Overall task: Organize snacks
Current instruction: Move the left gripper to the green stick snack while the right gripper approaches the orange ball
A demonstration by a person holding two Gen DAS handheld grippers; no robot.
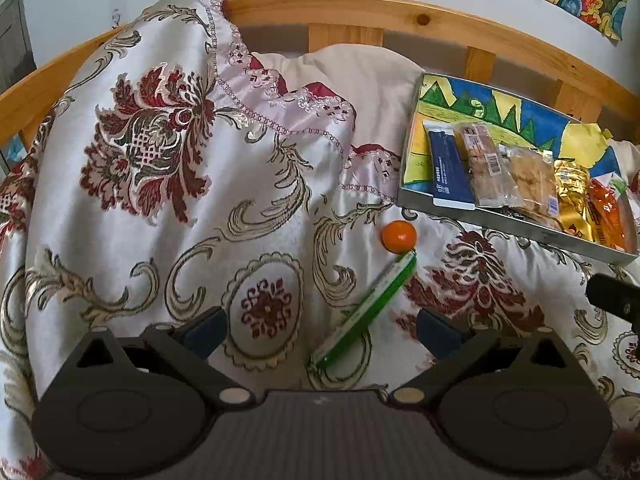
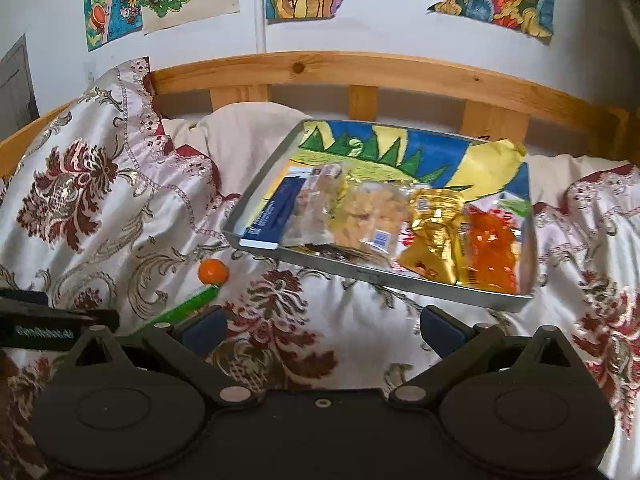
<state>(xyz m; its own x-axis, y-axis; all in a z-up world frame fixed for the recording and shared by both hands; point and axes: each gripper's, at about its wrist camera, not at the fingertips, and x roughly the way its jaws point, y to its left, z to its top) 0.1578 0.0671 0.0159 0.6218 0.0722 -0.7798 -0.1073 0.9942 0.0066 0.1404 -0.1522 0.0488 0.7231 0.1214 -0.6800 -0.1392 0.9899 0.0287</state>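
Both our left gripper (image 1: 320,334) and right gripper (image 2: 322,330) gape empty, five snacks already in the tray (image 1: 516,222) at two o'clock, green packet (image 1: 366,314) and orange (image 1: 399,235) left.

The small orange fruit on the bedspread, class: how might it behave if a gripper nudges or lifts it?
The orange fruit is round, so it would probably roll on the sloping, rumpled bedspread. The green packet touching it might block one direction. Its smooth curved skin could slip between flat fingers.
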